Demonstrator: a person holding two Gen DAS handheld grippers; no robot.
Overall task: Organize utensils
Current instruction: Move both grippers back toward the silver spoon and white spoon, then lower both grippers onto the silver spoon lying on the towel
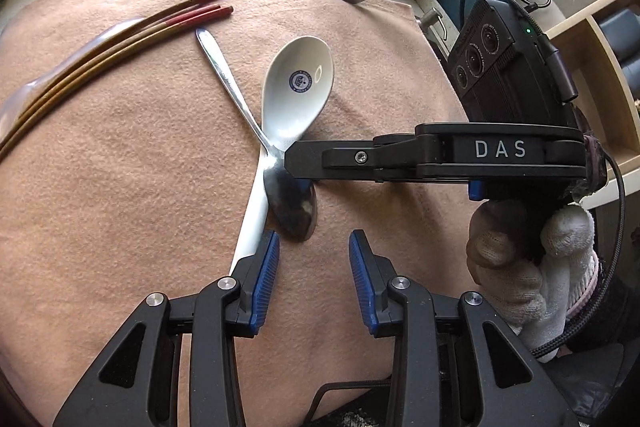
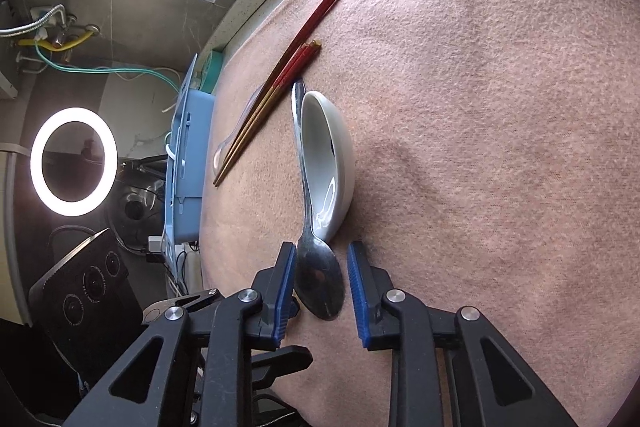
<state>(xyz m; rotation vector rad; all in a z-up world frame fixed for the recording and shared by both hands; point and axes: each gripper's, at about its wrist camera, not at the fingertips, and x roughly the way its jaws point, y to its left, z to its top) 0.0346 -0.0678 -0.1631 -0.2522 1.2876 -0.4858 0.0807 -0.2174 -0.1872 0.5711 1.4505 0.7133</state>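
only spoons (image 1: 294,91) on cloth (image 1: 120,167)

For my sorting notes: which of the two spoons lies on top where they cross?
The metal spoon: its thin shiny handle crosses over the white ceramic spoon, which lies under it on the cloth.

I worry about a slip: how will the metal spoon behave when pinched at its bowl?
The metal spoon looks polished, so probably slippery against the right gripper pads. Its curved bowl may twist. Its handle lies across the white ceramic spoon, so lifting could nudge that.
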